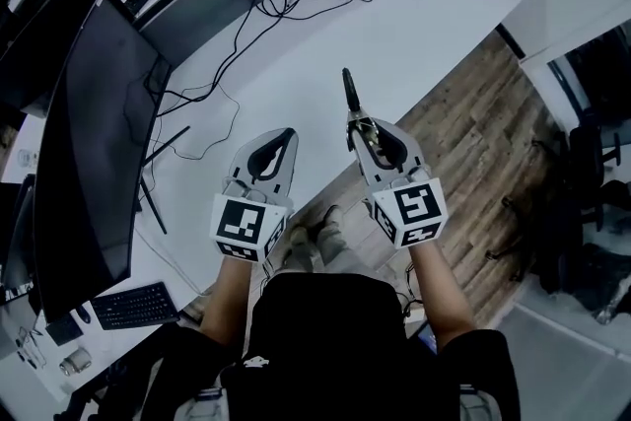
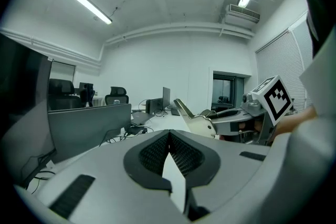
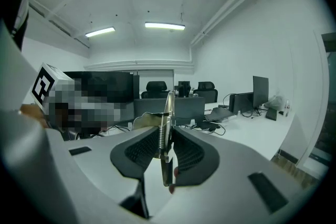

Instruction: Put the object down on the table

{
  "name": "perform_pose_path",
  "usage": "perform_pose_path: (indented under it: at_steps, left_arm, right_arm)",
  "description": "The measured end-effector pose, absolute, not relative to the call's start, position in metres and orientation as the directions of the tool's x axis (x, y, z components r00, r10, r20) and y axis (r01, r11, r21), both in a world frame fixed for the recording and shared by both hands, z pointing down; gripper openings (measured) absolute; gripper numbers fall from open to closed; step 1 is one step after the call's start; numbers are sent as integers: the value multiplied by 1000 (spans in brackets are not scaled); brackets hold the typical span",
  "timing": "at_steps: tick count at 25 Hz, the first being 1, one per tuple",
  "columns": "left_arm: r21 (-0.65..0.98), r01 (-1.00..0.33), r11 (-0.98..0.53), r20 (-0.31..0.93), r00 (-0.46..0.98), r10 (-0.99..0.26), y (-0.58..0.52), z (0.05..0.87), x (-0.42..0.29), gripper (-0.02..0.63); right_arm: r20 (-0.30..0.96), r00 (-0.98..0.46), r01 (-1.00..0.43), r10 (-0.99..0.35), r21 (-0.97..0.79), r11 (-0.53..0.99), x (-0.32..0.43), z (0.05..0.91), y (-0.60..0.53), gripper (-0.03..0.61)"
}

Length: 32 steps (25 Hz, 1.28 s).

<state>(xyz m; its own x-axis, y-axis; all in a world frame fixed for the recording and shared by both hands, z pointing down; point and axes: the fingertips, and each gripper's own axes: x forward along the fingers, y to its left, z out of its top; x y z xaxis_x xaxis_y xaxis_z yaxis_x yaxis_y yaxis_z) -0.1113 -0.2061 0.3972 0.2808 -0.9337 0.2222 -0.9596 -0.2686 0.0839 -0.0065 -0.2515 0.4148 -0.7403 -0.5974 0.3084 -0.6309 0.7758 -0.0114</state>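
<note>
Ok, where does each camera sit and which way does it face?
Head view: on the head, facing steeply down at the desk; forearms, left gripper, right gripper show.
Left gripper view: on that gripper, along its shut jaws across the office.
Right gripper view: on that gripper, along jaws clamped on a metal tool.
Shared: the left gripper view also shows that tool and the right gripper.

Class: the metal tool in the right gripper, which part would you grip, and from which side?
I'd grip the metal tool across its flat sprung middle, from its near end, as the right gripper does: it sits edge-on, so its broad faces meet the fingers.
</note>
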Motion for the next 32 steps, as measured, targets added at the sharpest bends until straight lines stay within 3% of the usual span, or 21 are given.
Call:
perform_pose_path:
  at_steps: [18, 32]
  left_arm:
    - [136, -977, -162, 344, 200, -917, -218, 472, -122, 14]
    - [115, -988, -108, 411, 146, -900, -214, 517, -135, 14]
  right_arm:
    - [529, -749, -474, -398, -9, 881, -37, 522, -266, 100]
    - [706, -651, -337, -278, 60, 940, -47, 609, -269, 100]
